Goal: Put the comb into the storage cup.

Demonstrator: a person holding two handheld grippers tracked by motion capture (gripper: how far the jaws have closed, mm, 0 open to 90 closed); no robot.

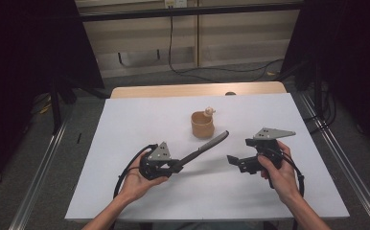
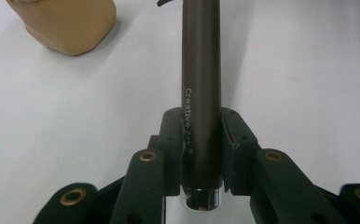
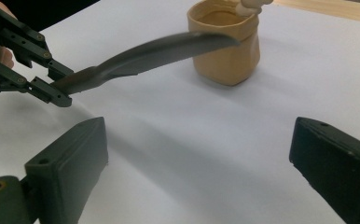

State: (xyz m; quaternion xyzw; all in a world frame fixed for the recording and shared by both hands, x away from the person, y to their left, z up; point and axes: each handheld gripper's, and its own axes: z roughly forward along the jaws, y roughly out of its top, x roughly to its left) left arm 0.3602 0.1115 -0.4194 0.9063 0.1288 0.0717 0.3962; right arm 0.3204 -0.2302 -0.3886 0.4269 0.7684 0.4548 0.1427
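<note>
1. The slim metal brush handle is dark brown, with white lettering and a shiny silver end cap.
2. The soft little pouch-shaped cup is tan.
3. The flat table cover is plain white, without pattern.
4. Both grippers' jaws are black, with brass-coloured rivets.

L tool clamped, R tool agape

Matt brown tool, chrome-capped.
</note>
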